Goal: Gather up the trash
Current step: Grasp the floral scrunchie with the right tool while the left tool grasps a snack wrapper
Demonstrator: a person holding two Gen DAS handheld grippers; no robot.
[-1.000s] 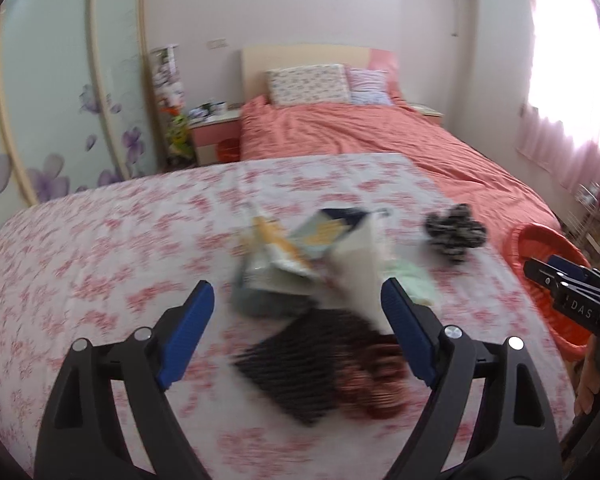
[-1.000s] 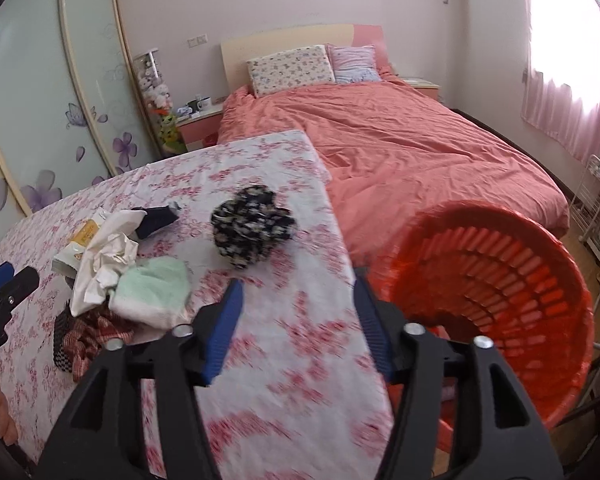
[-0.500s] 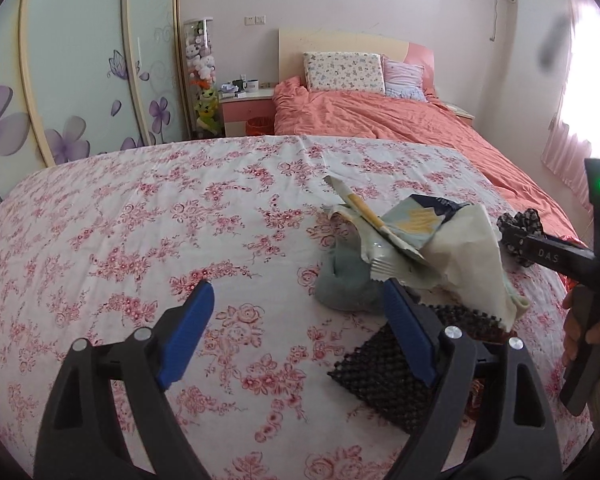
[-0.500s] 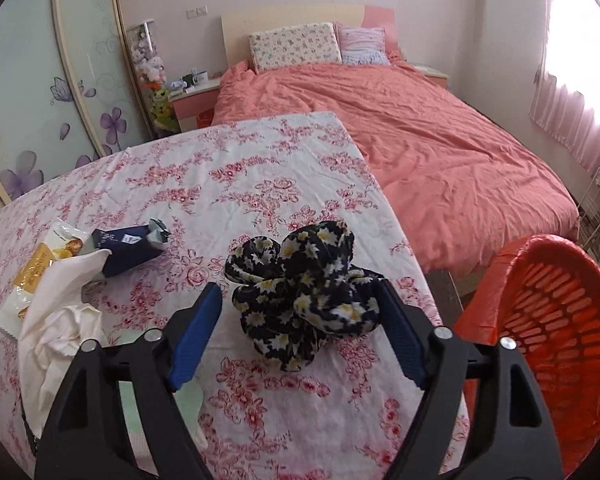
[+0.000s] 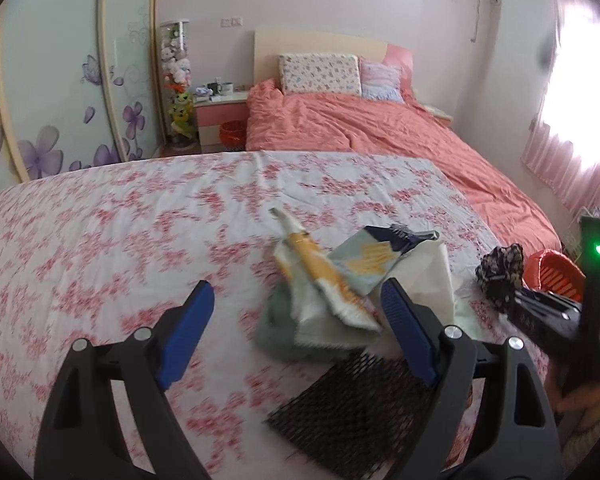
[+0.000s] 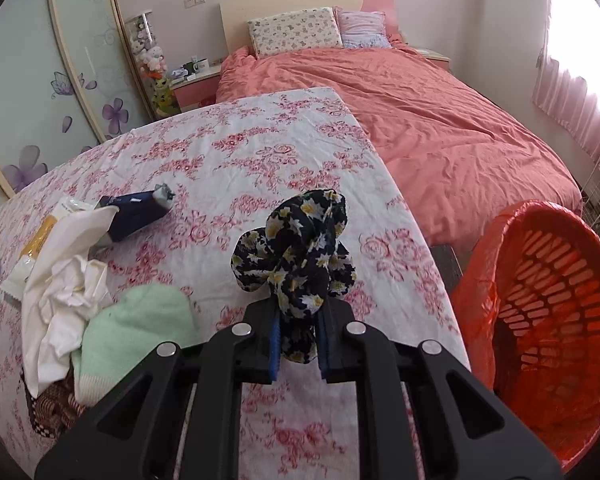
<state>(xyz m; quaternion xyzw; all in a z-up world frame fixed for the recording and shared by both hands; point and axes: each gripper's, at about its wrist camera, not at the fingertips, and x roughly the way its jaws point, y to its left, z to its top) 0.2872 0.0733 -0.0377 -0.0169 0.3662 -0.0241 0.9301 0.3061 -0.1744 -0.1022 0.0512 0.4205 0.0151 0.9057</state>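
**Inspector:** Start with the largest item. Where does the red basket (image 6: 548, 304) stand against the flowered surface (image 6: 228, 152)?

**Assistant:** Beside the surface's right edge, lower than its top, mouth tilted toward the camera. It looks lined with a thin red bag. Behind the surface lies the bed (image 6: 440, 120) in coral covers.

**Inspector:** And the task's thing?

**Assistant:** A dark daisy-print fabric piece (image 6: 296, 248), near that same edge. The right gripper (image 6: 298, 344) has just been closing and its jaws are now clenched on the cloth's lower folds; the rest bunches above them.

**Inspector:** Handling judgement?

**Assistant:** Soft, light, not fragile. It will droop and may trail, so a hold on the gathered middle, as now, seems sound. A loose lobe could catch the basket's rim.

**Inspector:** The left side?

**Assistant:** The left gripper (image 5: 296, 320) stands released, jaws wide, nothing pressed between them. It faces a heap further left of the basket: white crumpled paper (image 6: 68, 280), a mint-green sock (image 6: 132, 332), a yellow-and-white wrapper (image 5: 320, 276), a navy packet (image 6: 136, 216), and a black mesh piece (image 5: 360, 400) nearest the camera.

**Inspector:** Obstructions?

**Assistant:** None between cloth and basket, in my judgement. The heap overlaps itself, so single items may drag neighbours.
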